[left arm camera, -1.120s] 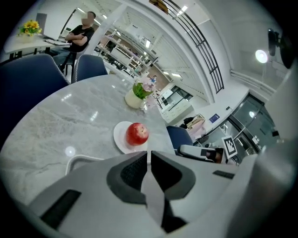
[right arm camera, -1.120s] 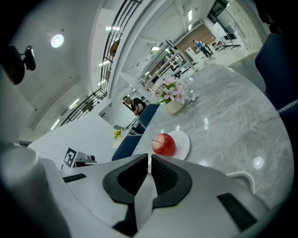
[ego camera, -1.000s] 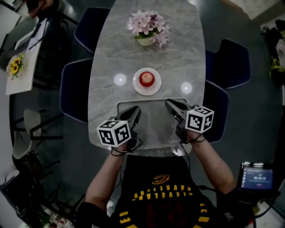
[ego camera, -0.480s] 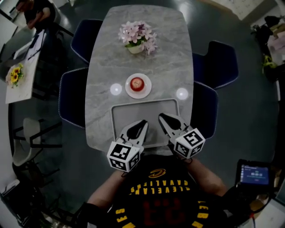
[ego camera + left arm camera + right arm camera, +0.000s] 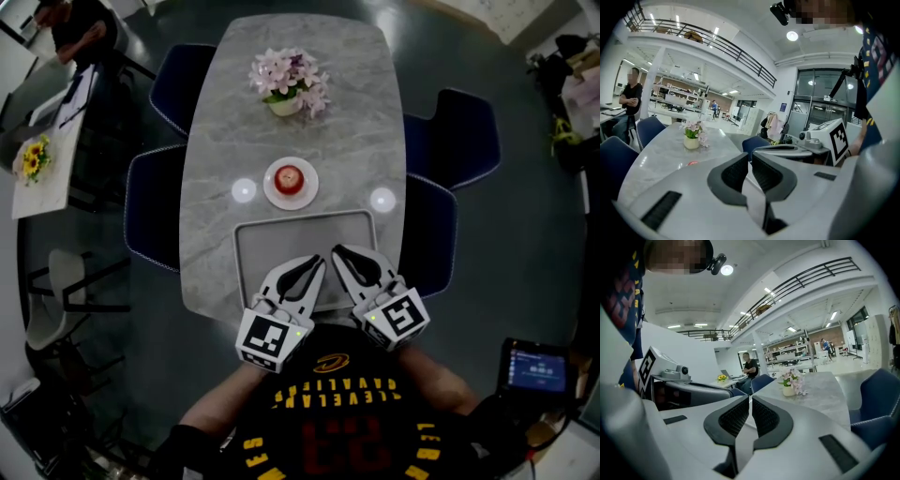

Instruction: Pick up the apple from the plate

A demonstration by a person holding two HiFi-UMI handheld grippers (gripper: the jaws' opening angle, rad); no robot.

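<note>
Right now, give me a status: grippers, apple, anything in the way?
Left gripper and right gripper both shut, empty, over the tray. Apple on its plate, untouched. Nothing between grippers and apple.

Only readable print is on the person's shirt [image 5: 323, 417], on the near side of both grippers' fingers [image 5: 298, 279]. Its yellow arched lettering [image 5: 349, 391], upside down in the head view, looks like "CLEVELAND", end letters unsure. Big red number [image 5: 361, 441] just nearer than it: "23". Small yellow emblem [image 5: 328, 364] between lettering and fingers has no legible letters. Left cube marker [image 5: 264, 339] behind the left gripper [image 5: 313, 265] fingers is a black-white square code, no letters; right cube marker [image 5: 401, 316] behind the right gripper [image 5: 339, 255] fingers likewise. Blue screen [image 5: 539, 370], well right of the right fingers, shows lines too small to read. Blue wall sign [image 5: 783, 107], far beyond the left fingers, is unreadable.
</note>
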